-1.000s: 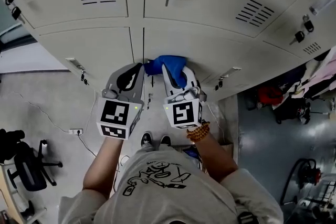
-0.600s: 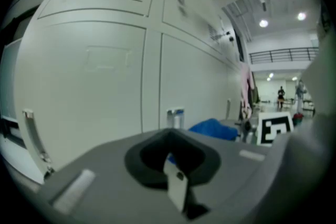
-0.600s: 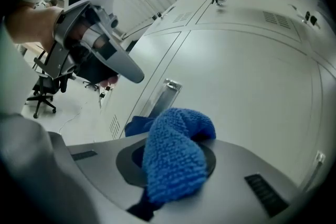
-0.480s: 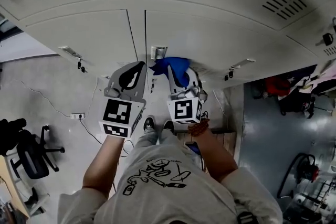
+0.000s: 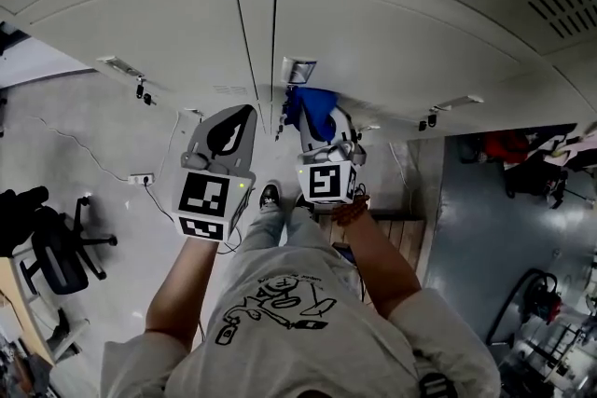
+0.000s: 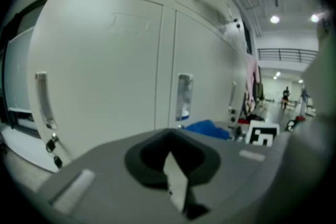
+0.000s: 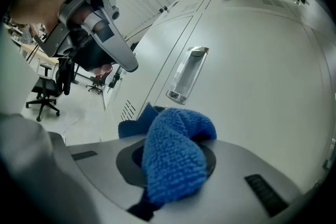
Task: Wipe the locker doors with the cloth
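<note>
- The locker doors point(image 5: 373, 33) fill the upper part of the head view. Their tops are cut off by the frame, and only a corner of one slotted vent point(image 5: 564, 0) shows at the right edge.
- The floor point(image 5: 103, 144) spreads pale on the left. The right side is darker, with clutter too small to make out.
- The person's shirt point(image 5: 289, 312) takes up the bottom centre, with both forearms reaching out from it.
- The left gripper point(image 5: 244, 112) is held just in front of the strip between two doors. In its own view the jaws stand together with nothing between them. Only a thin pale sliver shows at the dark pads.
- The right gripper point(image 5: 325, 128) has its jaws clamped on the cloth point(image 5: 308, 102), which covers their tips.
- The blue cloth bulges out past the jaws and droops back over the gripper's top face.
- The cloth sits just below a recessed handle point(image 5: 298, 70) on the door to the right of the strip. It is very close to the panel, but I cannot tell whether it touches.
- An office chair point(image 5: 56, 261) stands well off to the left, partly cut off.
- A bead bracelet point(image 5: 350, 212) circles the right wrist, just behind the marker cube.
- A small key point(image 5: 142, 92) hangs at the left door, with another key point(image 5: 429, 119) at the right. Both are too small to show detail.
</note>
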`<state>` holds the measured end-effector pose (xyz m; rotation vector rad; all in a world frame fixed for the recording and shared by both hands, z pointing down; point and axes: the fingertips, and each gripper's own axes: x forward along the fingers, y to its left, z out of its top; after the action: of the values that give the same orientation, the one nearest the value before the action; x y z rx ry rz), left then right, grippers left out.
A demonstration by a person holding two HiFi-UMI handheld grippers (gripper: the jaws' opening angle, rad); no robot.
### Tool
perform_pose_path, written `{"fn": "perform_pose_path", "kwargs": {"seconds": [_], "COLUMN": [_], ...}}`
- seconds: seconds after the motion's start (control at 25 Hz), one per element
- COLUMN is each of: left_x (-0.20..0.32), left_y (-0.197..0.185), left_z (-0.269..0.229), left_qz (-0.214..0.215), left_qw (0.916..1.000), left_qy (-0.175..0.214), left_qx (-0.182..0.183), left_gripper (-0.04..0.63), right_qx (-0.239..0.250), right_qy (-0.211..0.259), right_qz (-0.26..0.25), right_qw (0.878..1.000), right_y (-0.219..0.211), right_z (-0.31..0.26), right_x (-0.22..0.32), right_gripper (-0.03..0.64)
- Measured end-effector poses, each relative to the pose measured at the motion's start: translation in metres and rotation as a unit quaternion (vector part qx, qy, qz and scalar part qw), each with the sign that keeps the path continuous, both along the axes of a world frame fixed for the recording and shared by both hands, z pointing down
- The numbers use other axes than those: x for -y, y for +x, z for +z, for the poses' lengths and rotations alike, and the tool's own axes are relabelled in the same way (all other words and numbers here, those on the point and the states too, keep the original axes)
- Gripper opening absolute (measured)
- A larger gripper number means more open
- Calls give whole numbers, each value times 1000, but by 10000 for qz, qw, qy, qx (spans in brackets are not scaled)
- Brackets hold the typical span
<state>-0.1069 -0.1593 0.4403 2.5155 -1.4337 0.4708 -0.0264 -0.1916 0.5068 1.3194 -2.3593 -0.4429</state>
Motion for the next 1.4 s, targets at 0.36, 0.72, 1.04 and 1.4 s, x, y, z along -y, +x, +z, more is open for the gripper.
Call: {"fn": "perform_pose_path", "kwargs": {"seconds": [0.36,0.72,1.04,1.4], "left_x": [-5,-6,3,1], "left_y": [12,46,61,65], "left_z": [38,8,-68,-145], "left_qz": [135,294,368,349], "left_qw": [9994,9995,9952,9867], "left_qy": [-299,73,855,1568], "left_qx": [142,-133,-289,-251], "left_gripper": [3,3,3,3], "right_qx": [-632,-761,-511,-190], "right_qy": [-91,-176,450,1262], "right_qz": [-261,-96,-275,-359], "right_qw": [9976,9969,9973,9912], "right_y": [-7,35,36,29], "right_z": [74,32,-104,-239], "right_x": [2,-2,-3,-8], "right_gripper": [23,23,23,23]}}
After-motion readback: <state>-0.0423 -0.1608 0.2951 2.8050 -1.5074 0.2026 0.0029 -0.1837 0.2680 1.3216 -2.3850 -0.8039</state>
